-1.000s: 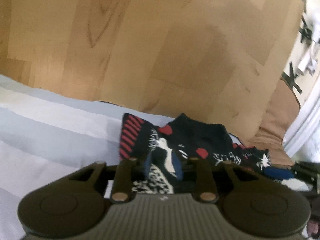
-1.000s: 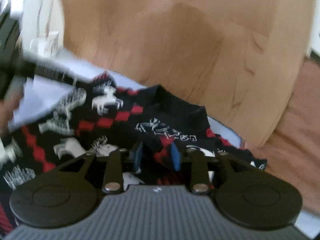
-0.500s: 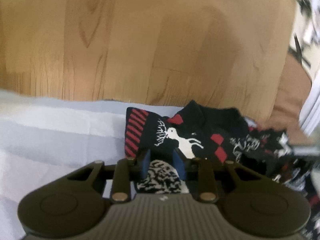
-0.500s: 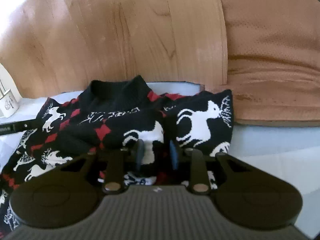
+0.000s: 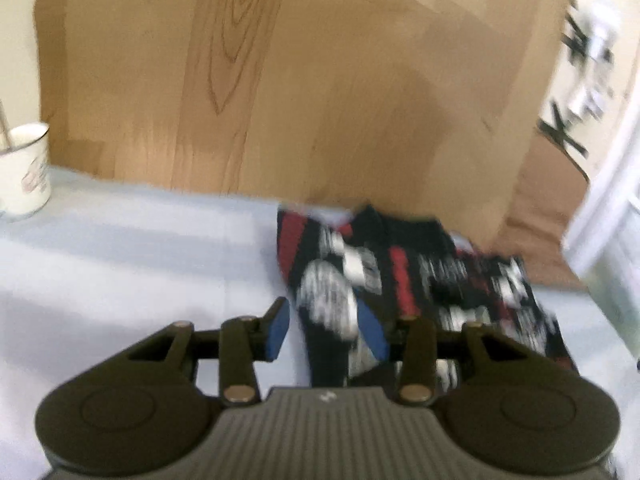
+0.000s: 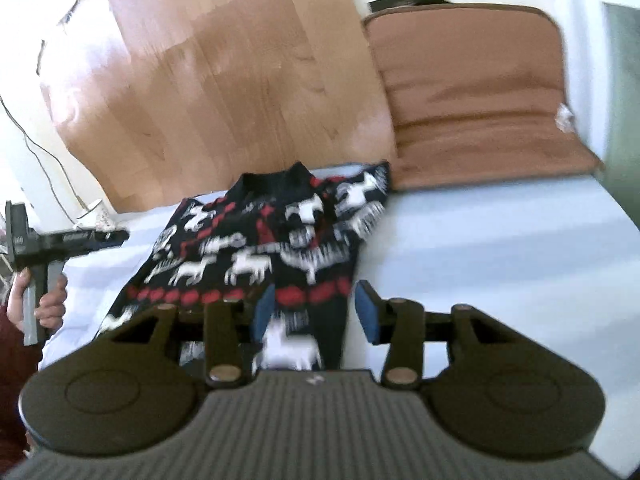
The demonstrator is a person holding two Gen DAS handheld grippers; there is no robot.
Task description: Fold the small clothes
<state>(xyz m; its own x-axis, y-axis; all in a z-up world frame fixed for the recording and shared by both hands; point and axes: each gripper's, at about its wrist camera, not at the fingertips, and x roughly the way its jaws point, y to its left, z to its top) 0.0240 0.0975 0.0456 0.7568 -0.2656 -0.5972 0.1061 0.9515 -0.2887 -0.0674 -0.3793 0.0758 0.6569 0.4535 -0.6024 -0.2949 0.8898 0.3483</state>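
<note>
I have a small dark sweater [image 6: 256, 240] with white reindeer and red bands lying on the pale cloth-covered table [image 6: 500, 248], its collar toward the far edge where the table meets the wooden floor [image 6: 224, 80].

My right gripper [image 6: 312, 312] sits low over the near hem of the sweater. Its jaws have just been opening and now stand apart: the left blue pad [image 6: 262, 312] is over the knit, the right pad is just off the sweater's right edge over bare cloth. The hem lies between them, but I see neither pad pressing on it, so nothing is clamped.

My left gripper [image 5: 328, 328] is at the sweater's left side. In its blurred view the sweater [image 5: 420, 280] spreads to the right and away from it. Its jaws have also just been opening; one blue pad [image 5: 278, 328] stands clear over the pale cloth, the other lies against the fabric, and a strip of the sweater's edge runs between the two without being squeezed.

From the right wrist view I can see the left gripper [image 6: 108, 237] from the side, held by a hand [image 6: 48, 300] at the far left, its tip near the sweater's left shoulder.

A white mug [image 5: 24, 172] stands at the table's left far edge, well apart from the sweater. A brown cushion [image 6: 480, 92] lies on the floor beyond the table's right side.
</note>
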